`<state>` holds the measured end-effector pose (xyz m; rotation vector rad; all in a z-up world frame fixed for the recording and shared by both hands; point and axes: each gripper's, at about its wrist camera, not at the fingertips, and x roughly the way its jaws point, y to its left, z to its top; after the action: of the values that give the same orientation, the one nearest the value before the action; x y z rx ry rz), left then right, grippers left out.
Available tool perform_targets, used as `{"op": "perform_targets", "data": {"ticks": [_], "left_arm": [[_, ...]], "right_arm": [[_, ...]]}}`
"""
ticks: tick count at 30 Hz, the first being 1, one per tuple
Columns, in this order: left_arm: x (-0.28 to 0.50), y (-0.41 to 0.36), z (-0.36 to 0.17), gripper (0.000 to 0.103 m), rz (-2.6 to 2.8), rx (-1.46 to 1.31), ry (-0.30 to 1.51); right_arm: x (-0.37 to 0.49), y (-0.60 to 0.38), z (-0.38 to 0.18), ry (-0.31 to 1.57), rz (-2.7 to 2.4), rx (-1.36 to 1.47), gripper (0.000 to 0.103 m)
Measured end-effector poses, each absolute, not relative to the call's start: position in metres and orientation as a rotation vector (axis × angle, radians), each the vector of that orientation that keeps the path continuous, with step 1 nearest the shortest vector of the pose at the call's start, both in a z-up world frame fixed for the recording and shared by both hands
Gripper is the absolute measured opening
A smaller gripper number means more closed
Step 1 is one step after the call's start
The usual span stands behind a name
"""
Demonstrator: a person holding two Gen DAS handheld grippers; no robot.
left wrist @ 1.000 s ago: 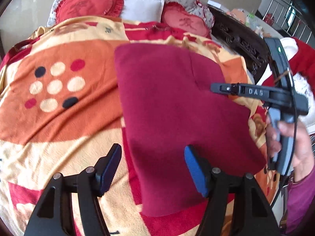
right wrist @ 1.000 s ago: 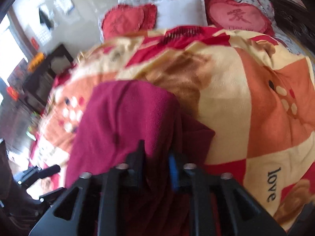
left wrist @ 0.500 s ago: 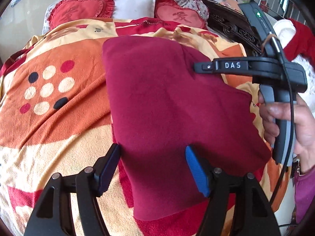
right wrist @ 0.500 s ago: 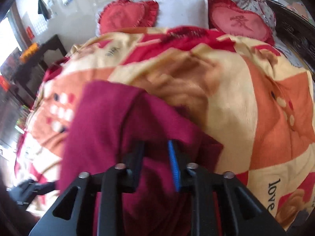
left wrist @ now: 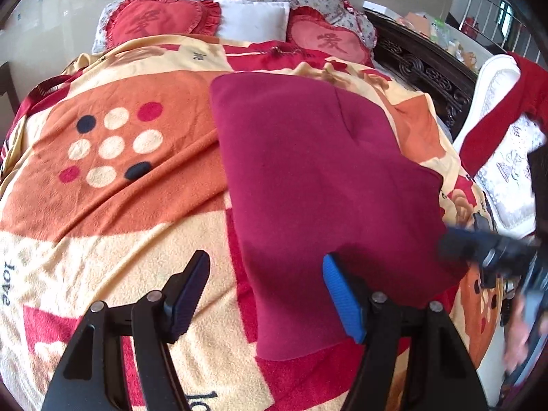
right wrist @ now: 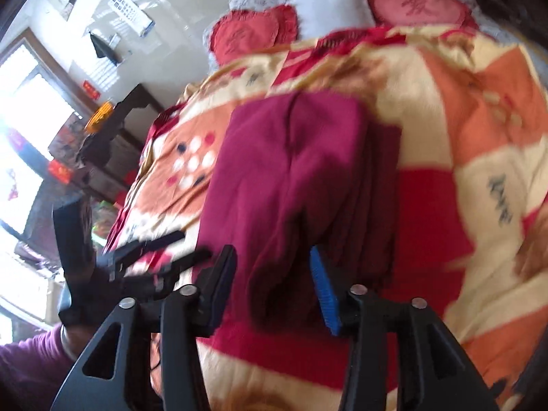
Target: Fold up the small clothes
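A dark red garment [left wrist: 308, 185] lies folded flat on the patterned blanket [left wrist: 102, 178]. It also shows in the right wrist view [right wrist: 291, 178], blurred. My left gripper [left wrist: 265, 277] is open and empty, its fingers straddling the garment's near left edge just above it. My right gripper [right wrist: 274, 274] is open over the garment's near end, holding nothing. In the left wrist view the right gripper [left wrist: 486, 250] is a blur at the garment's right edge. The left gripper [right wrist: 164, 250] shows at the left of the right wrist view.
Heart-shaped red cushions [left wrist: 154, 24] and a white pillow [left wrist: 253, 20] lie at the head of the bed. A dark carved wooden bed frame [left wrist: 421, 65] runs along the right. A white and red cloth [left wrist: 496, 120] hangs past it. Dark furniture [right wrist: 113, 130] stands by the window.
My right gripper has opened and let go of the garment, then dropped low toward its right near edge. The garment now lies flat. My left gripper stayed open.
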<state>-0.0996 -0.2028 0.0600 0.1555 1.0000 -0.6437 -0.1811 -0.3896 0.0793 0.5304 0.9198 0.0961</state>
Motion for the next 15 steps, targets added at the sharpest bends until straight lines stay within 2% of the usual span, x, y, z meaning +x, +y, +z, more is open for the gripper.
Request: {"op": "perform_targets", "data": {"ticks": [2,3,4,7,12,15], "left_arm": [[-0.103,-0.204,0.063,0.072,-0.646,0.155,0.992],[-0.105,-0.204,0.065,0.072,-0.647,0.159,0.986],[-0.108,-0.204,0.069,0.072,-0.651,0.162,0.978],[-0.112,-0.205,0.071,0.072,-0.655,0.170,0.957],[-0.111,-0.216,0.053,0.072,-0.654,0.215,1.002],[-0.109,-0.218,0.050,0.072,-0.651,0.215,1.000]], "right_arm": [[-0.180,-0.383,0.067,0.951,0.088,0.532,0.027],[-0.180,-0.377,0.062,0.955,0.081,0.511,0.011],[-0.182,-0.374,0.063,0.941,0.074,0.483,0.000],[-0.198,-0.372,0.067,0.900,0.053,0.459,0.000],[-0.213,-0.376,0.033,0.994,0.012,0.467,0.000],[-0.217,-0.387,0.057,0.911,0.052,0.516,0.000]]}}
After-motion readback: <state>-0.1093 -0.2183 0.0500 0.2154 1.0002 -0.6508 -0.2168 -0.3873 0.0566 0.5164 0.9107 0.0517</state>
